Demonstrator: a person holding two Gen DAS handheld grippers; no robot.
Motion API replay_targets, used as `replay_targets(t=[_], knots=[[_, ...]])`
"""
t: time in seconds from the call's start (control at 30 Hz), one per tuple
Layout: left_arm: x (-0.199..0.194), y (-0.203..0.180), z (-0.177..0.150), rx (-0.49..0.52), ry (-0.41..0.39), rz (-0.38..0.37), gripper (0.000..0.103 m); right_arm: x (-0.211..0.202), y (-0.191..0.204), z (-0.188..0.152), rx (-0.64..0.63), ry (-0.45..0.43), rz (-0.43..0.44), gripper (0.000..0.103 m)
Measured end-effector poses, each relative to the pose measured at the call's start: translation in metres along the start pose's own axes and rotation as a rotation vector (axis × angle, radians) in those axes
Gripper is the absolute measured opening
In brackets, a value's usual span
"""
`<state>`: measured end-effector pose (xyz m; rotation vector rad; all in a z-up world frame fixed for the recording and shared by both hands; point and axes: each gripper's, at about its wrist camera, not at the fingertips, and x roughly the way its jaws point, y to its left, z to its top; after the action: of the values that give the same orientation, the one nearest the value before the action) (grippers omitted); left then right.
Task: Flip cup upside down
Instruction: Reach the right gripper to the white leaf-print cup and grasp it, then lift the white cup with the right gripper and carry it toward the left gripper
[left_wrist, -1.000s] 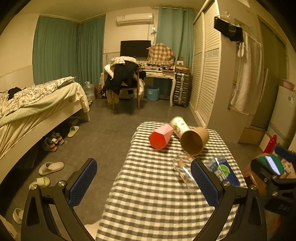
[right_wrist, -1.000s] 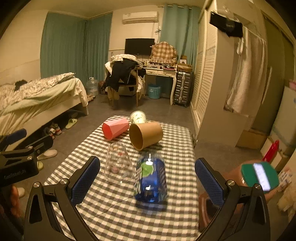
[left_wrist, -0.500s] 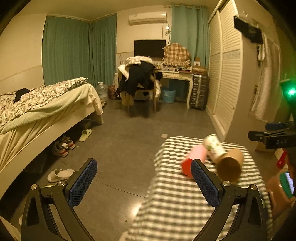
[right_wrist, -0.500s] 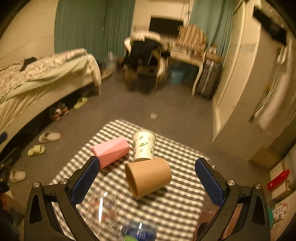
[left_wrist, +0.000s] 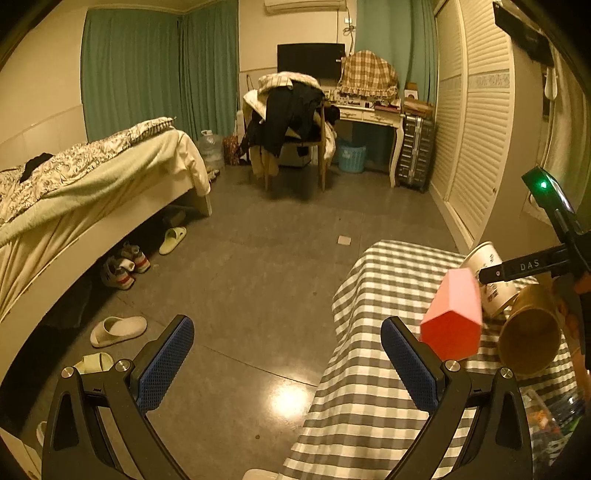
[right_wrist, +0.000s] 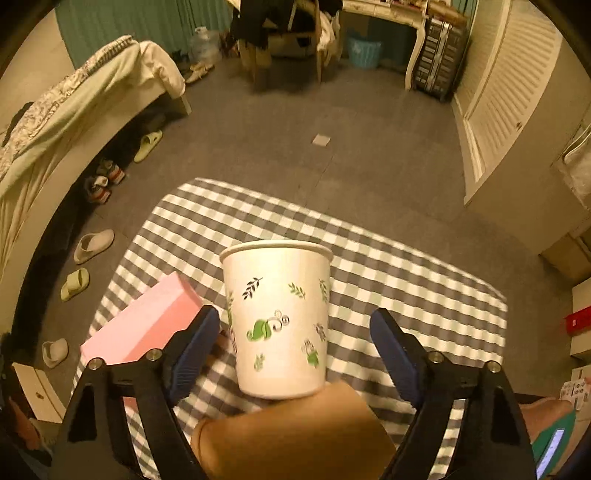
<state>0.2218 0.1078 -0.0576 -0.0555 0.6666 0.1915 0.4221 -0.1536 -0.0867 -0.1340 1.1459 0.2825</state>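
Note:
A white paper cup with green leaf prints (right_wrist: 277, 317) lies on its side on the checked tablecloth (right_wrist: 388, 258), rim pointing away. My right gripper (right_wrist: 295, 343) is open and straddles the cup's lower half without gripping it. A pink faceted cup (right_wrist: 147, 325) lies at its left and a brown paper cup (right_wrist: 291, 443) lies just below it. In the left wrist view the white cup (left_wrist: 487, 266), pink cup (left_wrist: 452, 317) and brown cup (left_wrist: 528, 339) lie at the right. My left gripper (left_wrist: 288, 362) is open and empty, over the floor left of the table.
The table's left edge (left_wrist: 343, 295) drops to the grey floor. A bed (left_wrist: 92, 184) with shoes and slippers under it stands at the left. A chair piled with clothes (left_wrist: 291, 122) and a desk are at the back. Louvred wardrobe doors (left_wrist: 476, 129) run along the right.
My right gripper has moved forward and down until its jaws flank the white cup. My left gripper has swung further left, away from the table, and the cups sit at its right edge.

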Motion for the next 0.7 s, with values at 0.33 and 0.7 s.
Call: replay_targets(t=[0.33, 0.7], knots=[[-0.012, -0.007, 0.002, 0.009, -0.011, -0.005, 0.103, 0.013, 0.008, 0.004, -0.005, 0.043, 0.019, 0.061], [-0.094, -0.012, 0.01, 0.011, -0.121, -0.041, 0.103, -0.13, 0.023, -0.02, -0.024, -0.172, 0.052, 0.061]])
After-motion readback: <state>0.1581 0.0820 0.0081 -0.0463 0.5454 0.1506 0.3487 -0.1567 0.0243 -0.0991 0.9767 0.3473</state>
